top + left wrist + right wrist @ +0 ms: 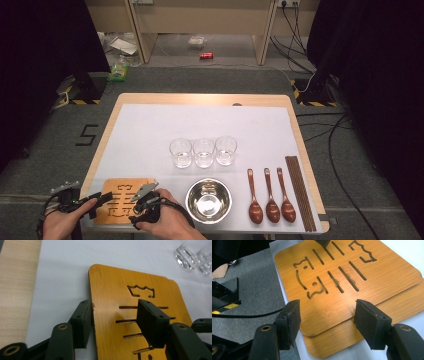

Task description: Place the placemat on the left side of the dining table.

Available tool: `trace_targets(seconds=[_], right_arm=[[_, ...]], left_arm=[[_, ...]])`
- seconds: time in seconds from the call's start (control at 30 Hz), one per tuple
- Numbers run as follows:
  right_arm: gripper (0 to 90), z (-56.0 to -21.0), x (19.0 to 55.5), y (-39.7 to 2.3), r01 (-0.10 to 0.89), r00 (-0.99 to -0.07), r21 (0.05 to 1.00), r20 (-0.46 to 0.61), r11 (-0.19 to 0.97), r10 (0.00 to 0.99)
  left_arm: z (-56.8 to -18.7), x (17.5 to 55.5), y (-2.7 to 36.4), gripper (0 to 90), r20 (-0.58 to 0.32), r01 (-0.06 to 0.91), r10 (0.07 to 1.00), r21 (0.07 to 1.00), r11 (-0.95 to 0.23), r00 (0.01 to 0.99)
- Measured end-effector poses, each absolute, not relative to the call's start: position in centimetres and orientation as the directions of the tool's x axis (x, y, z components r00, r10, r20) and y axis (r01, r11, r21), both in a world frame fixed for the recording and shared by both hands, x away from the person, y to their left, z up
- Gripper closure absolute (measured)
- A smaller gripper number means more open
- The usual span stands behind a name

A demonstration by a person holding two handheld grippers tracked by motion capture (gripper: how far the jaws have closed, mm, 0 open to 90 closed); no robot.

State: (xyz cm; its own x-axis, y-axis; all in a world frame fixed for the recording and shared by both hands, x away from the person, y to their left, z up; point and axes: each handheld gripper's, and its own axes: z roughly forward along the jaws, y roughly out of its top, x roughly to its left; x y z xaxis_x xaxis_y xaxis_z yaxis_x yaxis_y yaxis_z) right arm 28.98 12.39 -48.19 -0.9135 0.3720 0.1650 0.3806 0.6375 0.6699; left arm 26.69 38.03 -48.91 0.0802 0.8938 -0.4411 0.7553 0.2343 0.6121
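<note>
Both hands are working at the near-left corner of the surface (150,125), where a stack of flat bamboo trivets with cut-out slots (122,200) is lying on the white cover. The right gripper view is showing two boards, the upper one (342,285) skewed over the lower (387,315), so my guess is the person is trying to separate the top board or square up the pair. The left hand-held gripper (113,322) is straddling the top board's left edge: one pad is sitting against the chipped rim, the other is hovering over the slotted face, jaws partway open and not pinching anything that I can see. That looks like an edge grip being set up, since a flat board offers no other purchase. The right hand-held gripper (327,322) is standing wide open over the near corner, pads clear of the wood, likely waiting to steady or lift that corner. The three clear glasses (202,152), steel bowl (208,201), three brown wooden spoons (271,197) and dark chopsticks (299,192) are lined up well to the right, untouched, looking like place-setting stock.
</note>
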Motion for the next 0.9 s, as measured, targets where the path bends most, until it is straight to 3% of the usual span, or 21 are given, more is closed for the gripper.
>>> trace_targets(seconds=[0.3, 0.57, 0.73, 0.9], right_arm=[[37.2, -48.2, 29.2, 12.4, 0.377, -0.917, 0.672, 0.172, 0.637, 0.361], [36.8, -48.2, 29.3, 12.3, 0.398, -0.91, 0.668, 0.202, 0.628, 0.362], [36.8, -48.2, 29.3, 12.3, 0.394, -0.912, 0.669, 0.199, 0.63, 0.359], [37.2, -48.3, 29.3, 12.2, 0.383, -0.916, 0.676, 0.191, 0.63, 0.352]], left_arm=[[-46.5, 26.0, 38.1, 53.0, -0.568, 0.68, 0.813, 0.647, 0.346, 0.127], [-45.4, 25.7, 37.0, 58.4, -0.603, 0.647, 0.775, 0.67, 0.365, 0.188], [-45.8, 25.9, 36.3, 66.0, -0.61, 0.653, 0.761, 0.672, 0.348, 0.223], [-46.4, 26.0, 36.1, 79.5, -0.625, 0.649, 0.748, 0.667, 0.366, 0.221]])
